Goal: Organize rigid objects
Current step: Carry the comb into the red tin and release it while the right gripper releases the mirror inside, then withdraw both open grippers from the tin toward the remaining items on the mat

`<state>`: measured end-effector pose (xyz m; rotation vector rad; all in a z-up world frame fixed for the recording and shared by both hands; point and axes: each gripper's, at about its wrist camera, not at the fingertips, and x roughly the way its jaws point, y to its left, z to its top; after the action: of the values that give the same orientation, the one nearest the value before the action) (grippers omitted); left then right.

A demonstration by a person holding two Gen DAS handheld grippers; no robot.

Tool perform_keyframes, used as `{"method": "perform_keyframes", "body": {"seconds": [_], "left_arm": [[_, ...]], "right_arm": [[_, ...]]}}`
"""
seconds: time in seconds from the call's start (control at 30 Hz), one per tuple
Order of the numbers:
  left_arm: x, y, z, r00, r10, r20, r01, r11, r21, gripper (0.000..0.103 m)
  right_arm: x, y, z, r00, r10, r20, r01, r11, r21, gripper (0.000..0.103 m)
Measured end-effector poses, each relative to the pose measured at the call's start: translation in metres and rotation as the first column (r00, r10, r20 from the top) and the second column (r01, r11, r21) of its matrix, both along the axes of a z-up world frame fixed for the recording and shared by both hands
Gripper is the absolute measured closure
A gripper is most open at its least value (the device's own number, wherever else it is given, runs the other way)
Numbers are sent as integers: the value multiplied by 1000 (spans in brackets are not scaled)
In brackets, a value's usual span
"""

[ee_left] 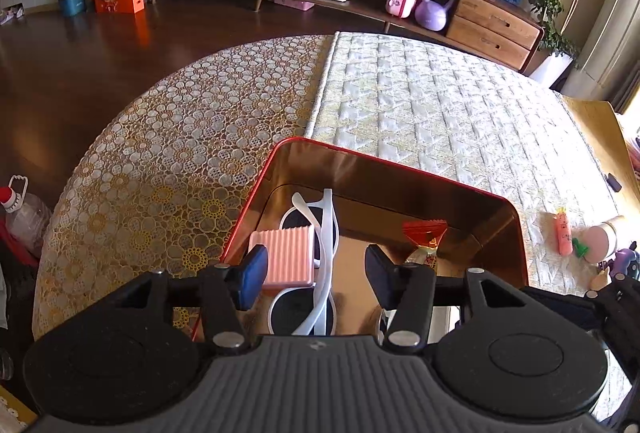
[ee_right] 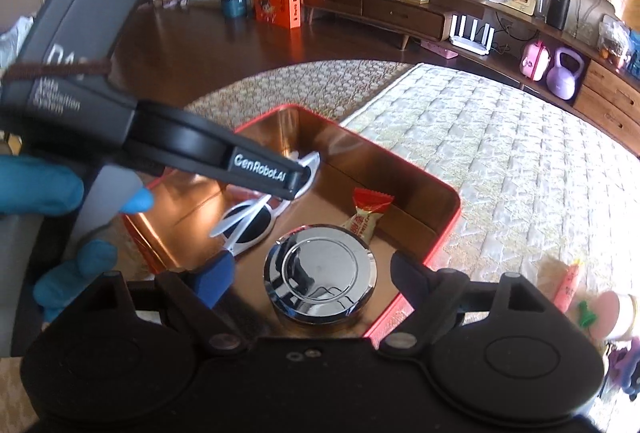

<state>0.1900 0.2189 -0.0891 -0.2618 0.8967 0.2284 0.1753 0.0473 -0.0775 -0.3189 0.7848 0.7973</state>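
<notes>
A red tin box with a shiny copper inside stands on the table. In it lie white sunglasses, a pink ribbed block, a red-topped snack packet and a round chrome lid. My left gripper is open over the box, above the block and sunglasses; it also shows in the right wrist view. My right gripper is open, its fingers on either side of the chrome lid without touching it.
A pink carrot-shaped toy, a green piece and a pink round object lie on the quilted cloth right of the box. A lace cloth covers the table's left side. A plastic bottle stands at the left.
</notes>
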Motion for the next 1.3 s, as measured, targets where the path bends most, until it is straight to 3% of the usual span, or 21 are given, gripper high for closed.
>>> {"method": "perform_keyframes", "body": {"seconds": [0.33,0.47,0.63,0.8,1.03,1.3], "left_arm": [[-18,-13,21,999,-19,33,18,1000,24,50],[-28,-20,30,998,-29,59,28,999,27,38],[-39,-31,42,995,-49,87,46,998,33,37],[-49,-45,49,993,-60,102,57,998,38,27],[-62,-67,53,992,-50,119,45,998,46,23],[-64,-103,52,988,-99,118,93,994,50,22]], "right_arm": [[-13,-24,22,1000,-29,4,29,995,94,11],[-18,-38,31,999,-39,4,38,990,134,6],[-30,-58,42,998,-63,17,59,982,177,2],[-43,-81,51,993,-99,57,85,975,207,1],[-55,-116,52,979,-183,92,158,960,230,0],[-67,-159,36,952,-280,122,249,943,219,0]]}}
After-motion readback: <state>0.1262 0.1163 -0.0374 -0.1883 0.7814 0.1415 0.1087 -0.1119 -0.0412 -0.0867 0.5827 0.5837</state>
